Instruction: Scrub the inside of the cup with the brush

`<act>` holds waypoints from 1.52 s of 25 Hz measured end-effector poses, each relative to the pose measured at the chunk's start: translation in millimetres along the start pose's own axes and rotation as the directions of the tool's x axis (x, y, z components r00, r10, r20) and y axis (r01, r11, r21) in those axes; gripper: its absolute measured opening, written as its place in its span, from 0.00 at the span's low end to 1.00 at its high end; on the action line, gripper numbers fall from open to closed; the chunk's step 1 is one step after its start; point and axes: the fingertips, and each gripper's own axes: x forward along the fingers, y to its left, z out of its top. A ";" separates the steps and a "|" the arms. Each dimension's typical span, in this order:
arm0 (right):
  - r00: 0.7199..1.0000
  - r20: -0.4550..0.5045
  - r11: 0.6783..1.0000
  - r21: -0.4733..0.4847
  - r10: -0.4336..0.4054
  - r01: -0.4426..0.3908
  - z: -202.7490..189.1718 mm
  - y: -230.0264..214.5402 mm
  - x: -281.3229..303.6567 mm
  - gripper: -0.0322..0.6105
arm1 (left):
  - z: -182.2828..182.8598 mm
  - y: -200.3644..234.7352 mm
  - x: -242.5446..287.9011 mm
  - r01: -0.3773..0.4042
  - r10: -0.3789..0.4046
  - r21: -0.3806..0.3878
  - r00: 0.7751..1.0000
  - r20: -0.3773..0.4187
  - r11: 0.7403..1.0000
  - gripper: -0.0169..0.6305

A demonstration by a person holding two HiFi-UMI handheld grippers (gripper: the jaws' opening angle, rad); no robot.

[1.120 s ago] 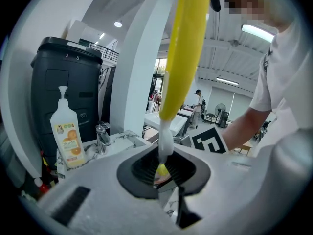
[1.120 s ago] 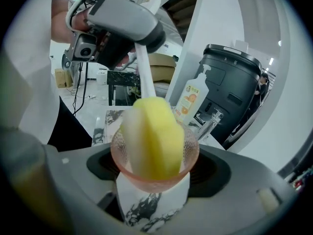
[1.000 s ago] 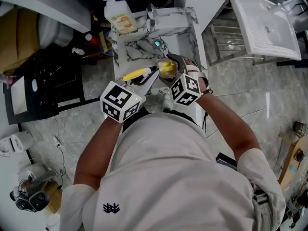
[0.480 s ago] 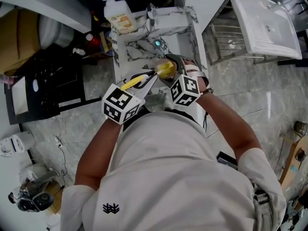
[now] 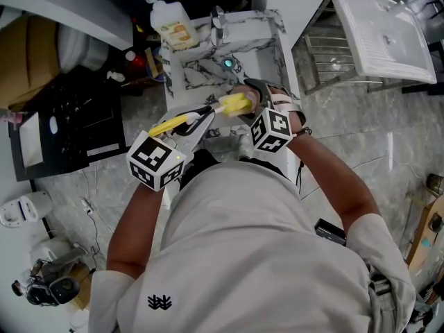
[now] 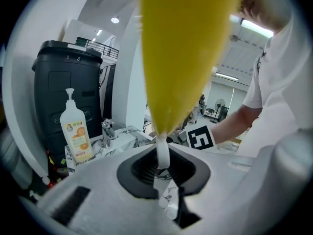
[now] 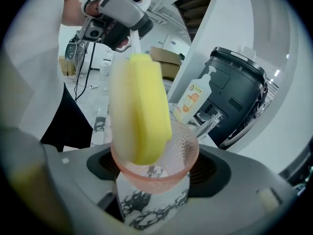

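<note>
Above the marble-patterned tabletop (image 5: 272,21), found both grippers raised and turned toward each other. Noted the right gripper (image 7: 155,176) with jaws set wide and pressed against opposite sides of the cup (image 7: 183,153), a pink translucent vessel with a dimpled wall, mouth facing that gripper's camera. Noted the left gripper (image 6: 164,169) with jaws closed tight on the thin white neck of the brush (image 5: 234,103). Recorded the yellow handle (image 6: 186,48) running back over the gripper and filling the top of the left gripper view. Confirmed from the right gripper view the yellow-and-white sponge head (image 7: 142,106) entering the cup's mouth, lower end inside the rim, upper part standing clear of it. Could not tell whether the sponge reaches the bottom. In the head view, located cup and sponge head together just ahead of the right gripper's marker cube, over the near part of the tabletop. Logged at the far side of the tabletop a faucet (image 5: 218,16) and, beside it, a soap bottle (image 5: 173,23) with an orange label. Logged behind these a black bin (image 6: 63,82).
</note>
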 end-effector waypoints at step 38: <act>0.998 -0.015 0.998 -0.001 0.055 -0.055 8.2 16.6 5.6 0.67 | 6.2 5.2 19.8 -0.023 0.023 0.004 0.999 0.022 1.000 0.08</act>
